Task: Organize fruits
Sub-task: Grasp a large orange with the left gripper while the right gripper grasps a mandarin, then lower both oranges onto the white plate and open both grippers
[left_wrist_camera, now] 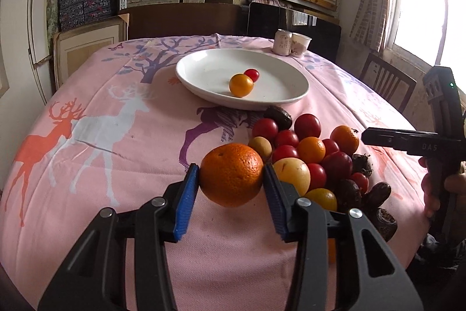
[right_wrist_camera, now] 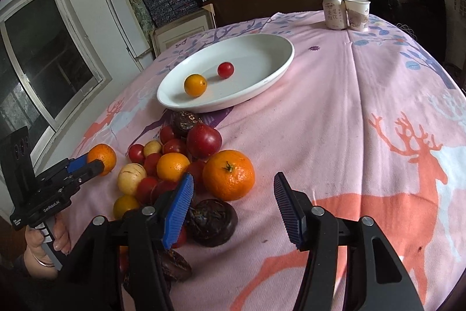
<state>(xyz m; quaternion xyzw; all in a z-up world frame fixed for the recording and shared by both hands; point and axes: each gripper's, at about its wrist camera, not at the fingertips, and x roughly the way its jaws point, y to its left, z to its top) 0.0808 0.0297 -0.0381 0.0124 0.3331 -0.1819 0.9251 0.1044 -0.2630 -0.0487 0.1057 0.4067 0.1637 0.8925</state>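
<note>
The left gripper [left_wrist_camera: 231, 175] was clamped on an orange [left_wrist_camera: 231, 174], both blue pads touching its sides, just beside the fruit pile [left_wrist_camera: 308, 153] on the pink tablecloth [left_wrist_camera: 116, 142]. The right gripper [right_wrist_camera: 233, 194] stood wide with nothing between its jaws, near a second orange [right_wrist_camera: 228, 175]. The white plate [right_wrist_camera: 262, 83] held 2 fruits: a yellow one [right_wrist_camera: 195, 85] and a red one [right_wrist_camera: 225, 70].

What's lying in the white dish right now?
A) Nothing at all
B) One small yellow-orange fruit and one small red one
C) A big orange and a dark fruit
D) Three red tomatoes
B: the white dish holds only a small yellow-orange fruit and a small red fruit.
</note>
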